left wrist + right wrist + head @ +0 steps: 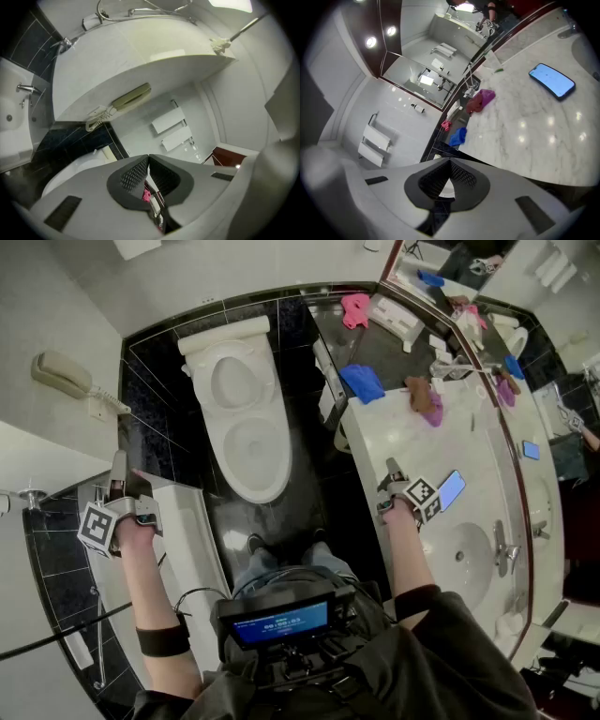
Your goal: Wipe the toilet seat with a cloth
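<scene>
- Blue cloth (362,382) lay bunched at the counter (412,442) corner, ahead and left of the right gripper (392,471), well apart from it. Not held by anything.
- Two more cloths sat further out: brown-and-magenta cloth (424,397) straight ahead of the right gripper, and pink cloth (355,308) farthest ahead, beyond the blue one.
- Handling, judged: light, soft and limp, so it would drape and trail once lifted. The best hold looked like a pinch on a raised fold at the top of the bunch, not on a flat edge. The polished stone looked slick, so the cloth might skid instead of lifting.
- Toilet seat (255,451) was ahead, between the two grippers and left of the right one. Looked hard and glossy, no cloth on it, wiping not begun.
- Right gripper: jaws closed together and empty, over the counter edge, angled down.
- Left gripper (118,463): jaws closed together and empty, pointing level, well left of the toilet and far from every cloth.
- Phone (451,488) lay just right of the right gripper. Wall handset (61,374) was ahead and left of the left gripper.
</scene>
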